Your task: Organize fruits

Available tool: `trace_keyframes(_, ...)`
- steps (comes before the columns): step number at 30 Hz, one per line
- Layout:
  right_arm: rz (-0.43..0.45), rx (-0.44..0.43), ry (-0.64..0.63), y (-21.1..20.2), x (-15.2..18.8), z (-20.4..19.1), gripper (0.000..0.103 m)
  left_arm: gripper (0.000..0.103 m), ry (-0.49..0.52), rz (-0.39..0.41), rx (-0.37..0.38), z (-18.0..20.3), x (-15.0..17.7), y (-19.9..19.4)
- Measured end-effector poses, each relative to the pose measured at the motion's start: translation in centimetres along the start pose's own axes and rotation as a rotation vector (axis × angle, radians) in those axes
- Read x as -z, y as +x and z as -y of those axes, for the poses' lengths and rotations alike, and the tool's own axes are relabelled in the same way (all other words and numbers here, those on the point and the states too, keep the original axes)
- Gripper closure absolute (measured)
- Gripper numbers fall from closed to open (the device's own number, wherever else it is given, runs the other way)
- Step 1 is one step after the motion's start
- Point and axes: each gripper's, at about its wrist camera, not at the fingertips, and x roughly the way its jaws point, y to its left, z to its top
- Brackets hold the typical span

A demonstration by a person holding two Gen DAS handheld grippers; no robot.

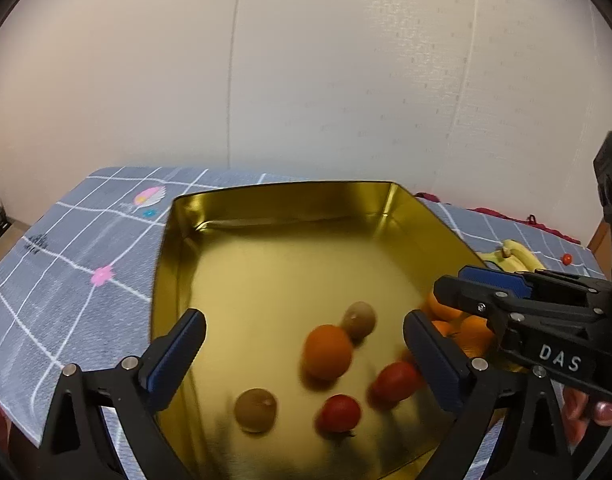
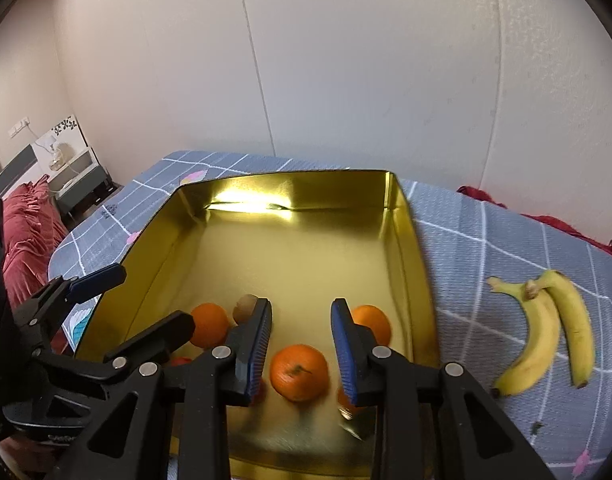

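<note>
A gold tin tray (image 1: 177,264) holds an orange (image 1: 326,351), two kiwis (image 1: 358,319) and two red tomatoes (image 1: 338,413). My left gripper (image 1: 303,318) hangs open and wide above them with nothing between its pads. The right wrist view shows more oranges (image 2: 299,372) lying in the tray (image 2: 410,240) near its right wall. My right gripper (image 2: 301,320) hovers over them, its jaws drawn close together and gripping nothing. It shows side-on as the right gripper (image 1: 450,286) at the tray's right edge.
Two bananas (image 2: 546,332) lie on the grey checked cloth (image 2: 486,248) right of the tray. A small red tomato (image 1: 566,258) sits on the cloth beyond them. A wall stands close behind the table. A red sofa (image 2: 25,232) is off to the left.
</note>
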Motion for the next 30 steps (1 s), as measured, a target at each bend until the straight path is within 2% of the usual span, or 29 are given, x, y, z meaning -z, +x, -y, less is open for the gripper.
trace_keyframes(8, 0.049, 0.065, 0.047, -1.8, 1.3, 3.2, 0.072, 0.0, 0.054, -0.007, 0.024, 2.6, 0.3, 0.6)
trace_keyframes(16, 0.044, 0.139, 0.111, -2.8, 2.7, 6.8, 0.072, 0.0, 0.095, 0.019, 0.063, 5.2, 0.5, 0.7)
trace_keyframes(24, 0.04, 0.181, 0.168, -4.1, 3.9, 10.1, 0.072, 0.0, 0.191, 0.044, 0.145, 8.8, 1.2, 0.5)
trace_keyframes(30, 0.002, 0.222, 0.231, -4.3, 5.1, 13.4, 0.071, 0.0, 0.262, 0.079, 0.212, 11.4, 2.0, -0.1)
